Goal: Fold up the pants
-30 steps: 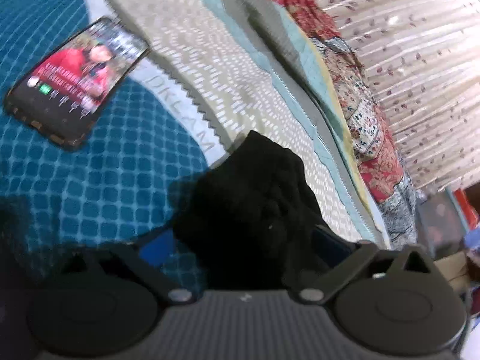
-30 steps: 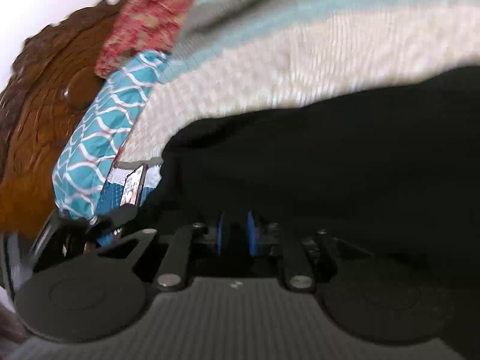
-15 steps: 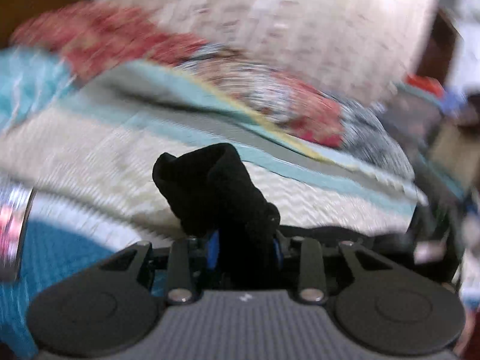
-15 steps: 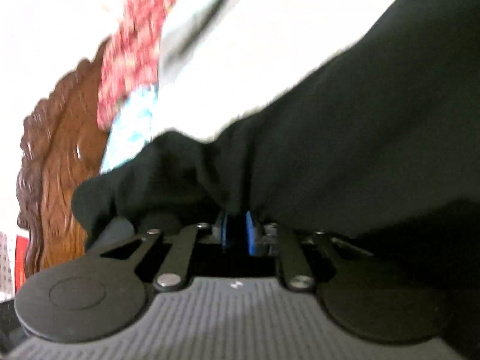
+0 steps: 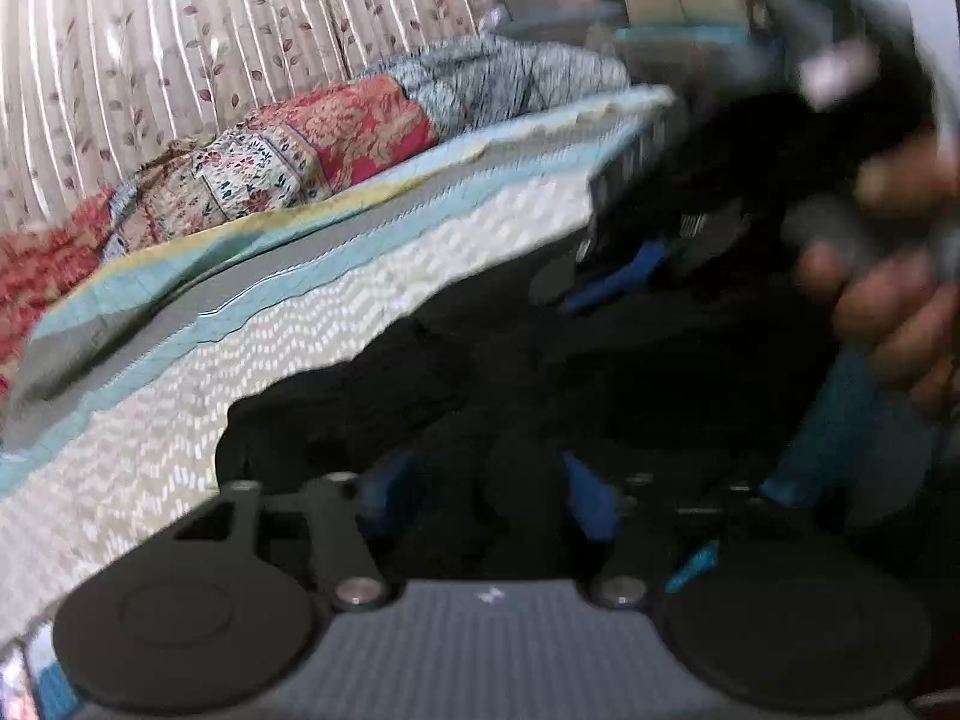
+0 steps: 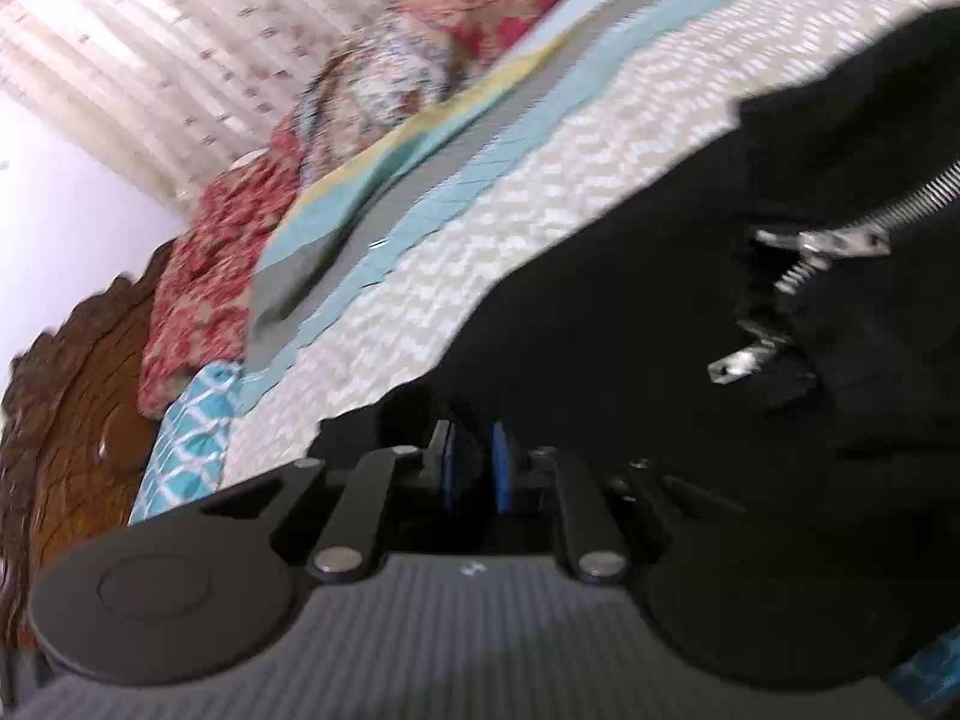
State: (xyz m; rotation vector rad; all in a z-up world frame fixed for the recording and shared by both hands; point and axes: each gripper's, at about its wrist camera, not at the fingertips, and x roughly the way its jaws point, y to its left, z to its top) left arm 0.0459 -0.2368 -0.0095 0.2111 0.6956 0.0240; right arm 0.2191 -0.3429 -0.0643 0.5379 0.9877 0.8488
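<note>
Left wrist view: my left gripper (image 5: pixel 480 492) points down at the black pants (image 5: pixel 420 372), which lie bunched across the cream and teal bedspread (image 5: pixel 300 312). Its jaws are opening; a fold of black cloth sits between the blue pads (image 5: pixel 591 501), and I cannot tell whether it is pinched or only resting there. Risk one: if the cloth clings to a pad while the jaws part, drawing back drags the fold out of line. Also in this view, heavily blurred, my right gripper (image 5: pixel 606 294) sits low on the pants with my right hand (image 5: pixel 894 300) around its handle. Risk two: the two grippers work near each other over one garment, so a crossing move may bump them together or tug the cloth two ways. Count in this view: one pair of pants, two grippers, one hand, one bedspread, one heap of patterned bedding (image 5: pixel 288 150), one curtain (image 5: pixel 180 48). Right wrist view: my right gripper (image 6: pixel 474 468) has its jaws nearly together, clamped on a thin edge of the pants (image 6: pixel 690 330). Risk three: this bite is shallow, so a quick pull may slip the edge free and let the layer collapse. An open metal zipper (image 6: pixel 840 240) lies just ahead and could snag. Count in this view: one gripper, one pair of pants, one zipper, one carved wooden headboard (image 6: pixel 72 408).
</note>
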